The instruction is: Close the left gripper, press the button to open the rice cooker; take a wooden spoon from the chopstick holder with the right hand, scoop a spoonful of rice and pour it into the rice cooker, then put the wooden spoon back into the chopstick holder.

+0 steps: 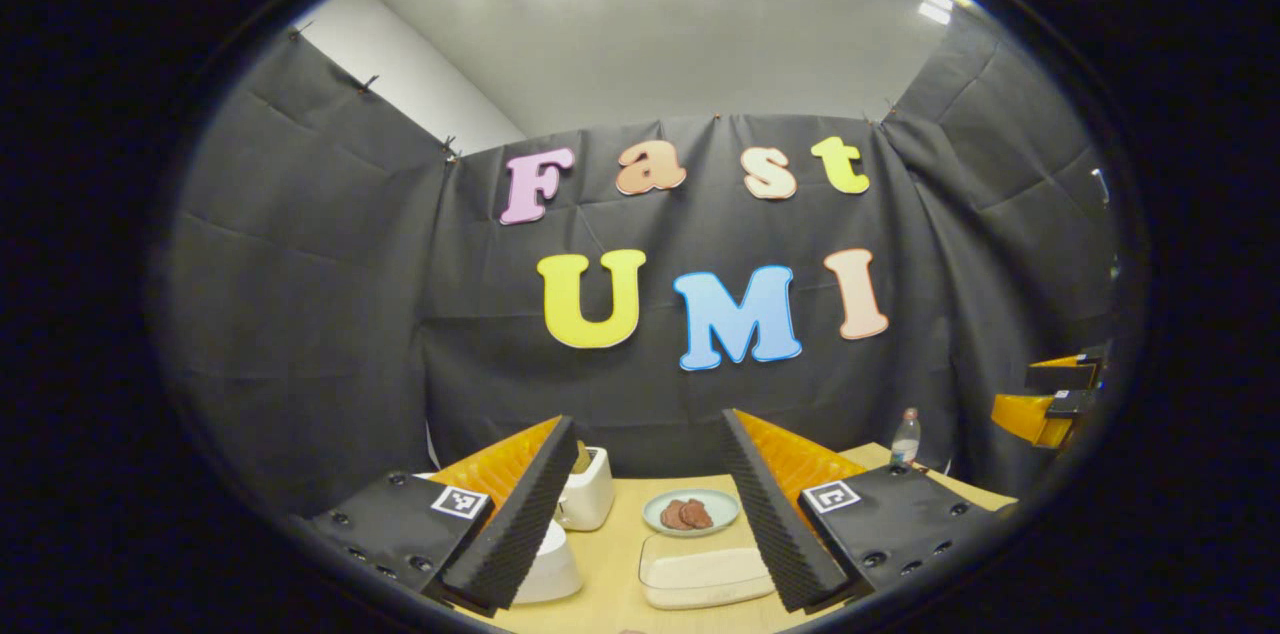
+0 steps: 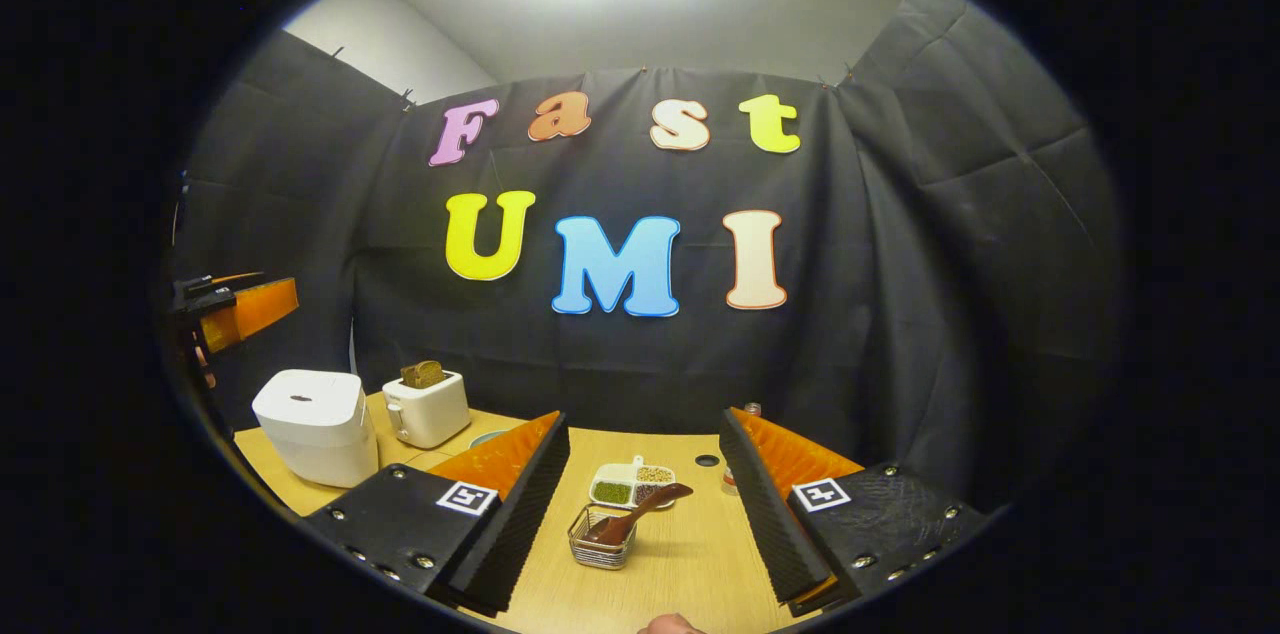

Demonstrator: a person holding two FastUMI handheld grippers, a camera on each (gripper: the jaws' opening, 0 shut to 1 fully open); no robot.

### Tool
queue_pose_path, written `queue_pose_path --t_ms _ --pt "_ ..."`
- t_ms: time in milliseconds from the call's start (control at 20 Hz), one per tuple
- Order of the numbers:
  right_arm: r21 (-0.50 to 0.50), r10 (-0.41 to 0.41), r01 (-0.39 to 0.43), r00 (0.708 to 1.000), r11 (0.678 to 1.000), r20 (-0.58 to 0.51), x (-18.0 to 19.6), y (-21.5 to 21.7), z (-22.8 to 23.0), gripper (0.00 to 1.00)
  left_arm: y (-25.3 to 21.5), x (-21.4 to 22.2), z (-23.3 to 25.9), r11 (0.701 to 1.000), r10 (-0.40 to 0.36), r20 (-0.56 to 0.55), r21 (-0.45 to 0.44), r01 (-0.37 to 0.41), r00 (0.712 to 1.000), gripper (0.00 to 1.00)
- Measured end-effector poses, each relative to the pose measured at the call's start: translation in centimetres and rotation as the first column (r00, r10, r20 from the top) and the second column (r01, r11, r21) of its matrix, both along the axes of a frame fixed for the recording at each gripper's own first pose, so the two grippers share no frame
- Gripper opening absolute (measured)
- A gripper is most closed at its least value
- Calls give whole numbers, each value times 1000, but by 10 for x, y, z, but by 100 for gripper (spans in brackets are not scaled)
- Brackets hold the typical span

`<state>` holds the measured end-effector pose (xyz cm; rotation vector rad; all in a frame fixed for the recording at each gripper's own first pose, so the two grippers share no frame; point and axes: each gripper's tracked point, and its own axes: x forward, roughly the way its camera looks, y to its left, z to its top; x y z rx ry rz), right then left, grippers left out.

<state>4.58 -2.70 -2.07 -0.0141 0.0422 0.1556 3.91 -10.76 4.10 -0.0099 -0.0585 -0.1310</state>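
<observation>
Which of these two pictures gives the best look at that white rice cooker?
The right gripper view: the rice cooker stands whole at the table's left end, lid shut, beside the toaster. In the left gripper view, the rice cooker is mostly hidden behind that gripper's left finger, so just a white curved side peeks out.

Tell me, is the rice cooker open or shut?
Shut. In the right gripper view the rice cooker has its white lid lying flat on the body, with no gap.

I see a pretend kitchen in a booth: black cloth walls (image 2: 950,244), a wooden table (image 2: 690,554), a rice cooker (image 2: 312,424) and a toaster (image 2: 428,409).
</observation>
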Motion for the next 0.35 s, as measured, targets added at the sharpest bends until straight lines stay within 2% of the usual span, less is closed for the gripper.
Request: queue_pose_path --t_ms 350 --pt "-3 -10 10 1000 1000 14 -10 27 12 92 35 -2 1 999 -1 -7 -33 1 1000 99"
